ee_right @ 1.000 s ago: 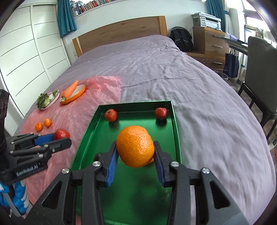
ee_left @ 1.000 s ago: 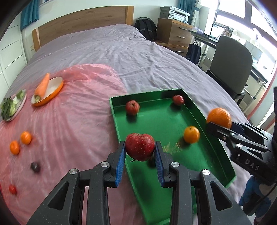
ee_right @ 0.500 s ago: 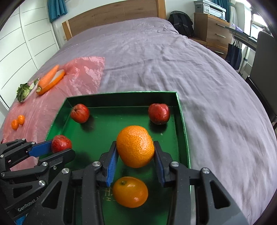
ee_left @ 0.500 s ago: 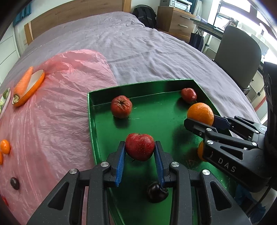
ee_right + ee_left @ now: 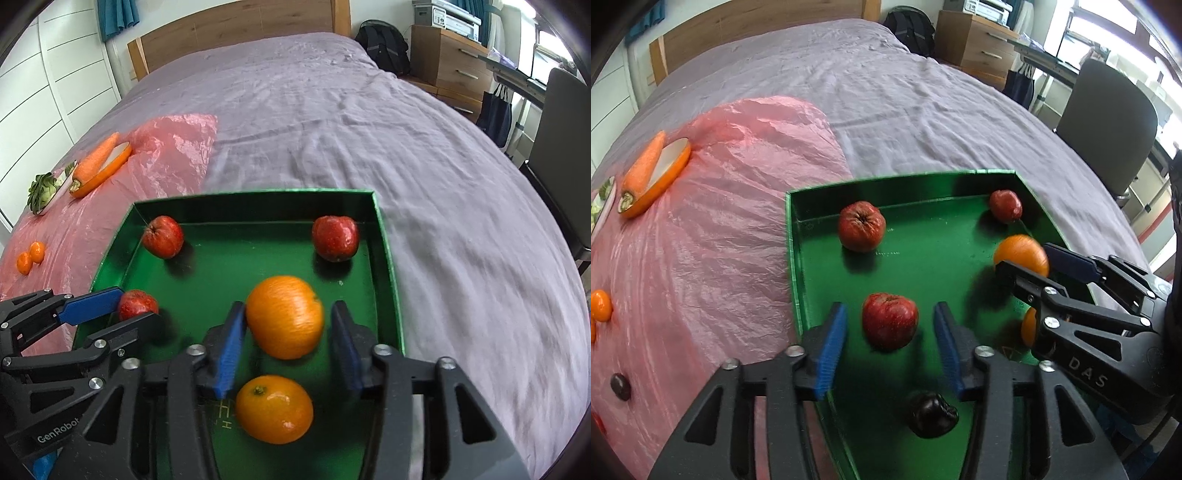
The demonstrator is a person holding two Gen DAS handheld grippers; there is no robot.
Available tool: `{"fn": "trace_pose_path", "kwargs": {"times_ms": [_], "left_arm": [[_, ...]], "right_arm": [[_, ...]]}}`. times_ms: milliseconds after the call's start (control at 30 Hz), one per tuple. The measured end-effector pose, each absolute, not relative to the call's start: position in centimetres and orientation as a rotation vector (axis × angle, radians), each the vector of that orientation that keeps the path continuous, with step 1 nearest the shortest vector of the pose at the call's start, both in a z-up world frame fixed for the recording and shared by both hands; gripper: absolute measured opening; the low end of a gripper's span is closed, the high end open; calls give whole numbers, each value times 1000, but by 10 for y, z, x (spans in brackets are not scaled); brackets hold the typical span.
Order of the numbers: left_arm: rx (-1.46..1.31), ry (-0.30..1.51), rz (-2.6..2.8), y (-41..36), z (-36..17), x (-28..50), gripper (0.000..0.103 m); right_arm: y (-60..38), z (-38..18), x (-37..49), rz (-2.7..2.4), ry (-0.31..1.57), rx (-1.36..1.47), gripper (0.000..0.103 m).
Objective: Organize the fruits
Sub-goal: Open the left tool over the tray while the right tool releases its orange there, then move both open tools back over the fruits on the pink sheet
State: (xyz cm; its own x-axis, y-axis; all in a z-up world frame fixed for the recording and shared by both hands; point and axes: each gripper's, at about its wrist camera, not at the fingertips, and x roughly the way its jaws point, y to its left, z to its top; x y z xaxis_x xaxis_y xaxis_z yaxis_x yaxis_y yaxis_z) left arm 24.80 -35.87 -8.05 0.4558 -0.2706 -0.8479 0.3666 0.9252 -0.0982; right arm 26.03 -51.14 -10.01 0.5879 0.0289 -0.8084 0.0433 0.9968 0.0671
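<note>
From the left wrist, the left gripper (image 5: 890, 343) has just been opening; the red apple (image 5: 890, 320) sits between its blue pads, clear of both, over the green tray (image 5: 793, 258).

From the right wrist, the right gripper (image 5: 288, 347) has likewise just spread. The large orange (image 5: 285, 316) lies dead ahead between the pads, seemingly free though blurred, above a smaller orange (image 5: 274, 408).

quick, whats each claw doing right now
left claw: open, just released the red apple, still between its pads
right claw: open, just released the orange
</note>
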Motion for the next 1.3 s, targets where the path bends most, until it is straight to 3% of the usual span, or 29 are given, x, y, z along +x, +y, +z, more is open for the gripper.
{"fn": "trace_pose_path", "kwargs": {"times_ms": [467, 1300], "left_arm": [[86, 944, -427, -325, -23, 185, 53], [152, 863, -356, -206, 19, 28, 53]], "right_arm": [[-492, -48, 201, -5, 874, 74, 88], [-424, -5, 16, 27, 864, 86, 88]]}}
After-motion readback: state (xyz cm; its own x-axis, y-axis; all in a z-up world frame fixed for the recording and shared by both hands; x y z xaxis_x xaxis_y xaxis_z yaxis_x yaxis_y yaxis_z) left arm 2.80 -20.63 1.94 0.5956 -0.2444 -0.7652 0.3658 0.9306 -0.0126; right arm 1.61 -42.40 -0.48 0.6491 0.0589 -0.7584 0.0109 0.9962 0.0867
